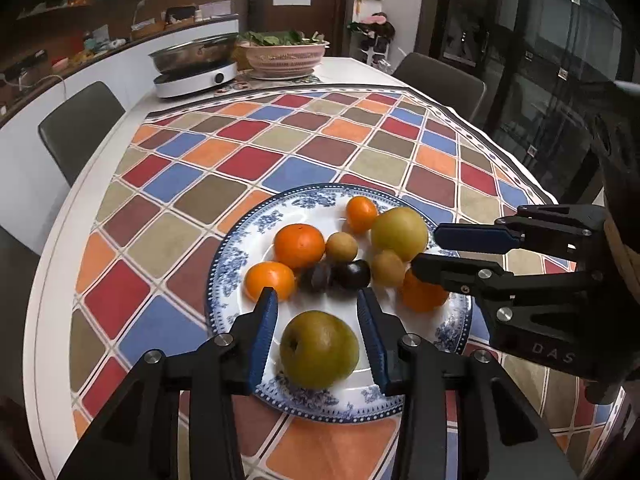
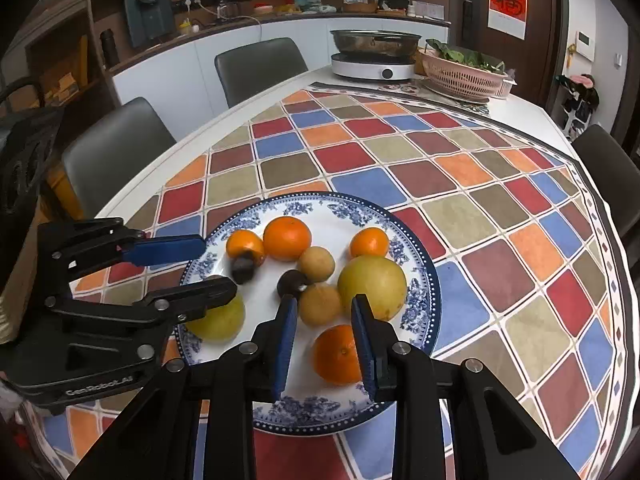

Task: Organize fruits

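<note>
A blue-and-white plate [image 1: 236,256] [image 2: 420,276] on the checked tablecloth holds several fruits: oranges, two yellow-green pears, small tan fruits and two dark plums. My left gripper [image 1: 318,330] is open, its fingers either side of the near pear [image 1: 318,348], not touching it. My right gripper [image 2: 324,336] is open over the plate's near side, with an orange [image 2: 336,354] between its fingers. The other pear [image 2: 372,286] lies just beyond. Each gripper shows in the other's view: the right one in the left wrist view [image 1: 426,252], the left one in the right wrist view [image 2: 220,268].
At the table's far end stand an induction cooker with a steel pan [image 1: 196,68] [image 2: 374,58] and a pink basket of greens [image 1: 284,56] [image 2: 464,72]. Grey chairs [image 1: 80,128] [image 2: 260,66] line the table's sides.
</note>
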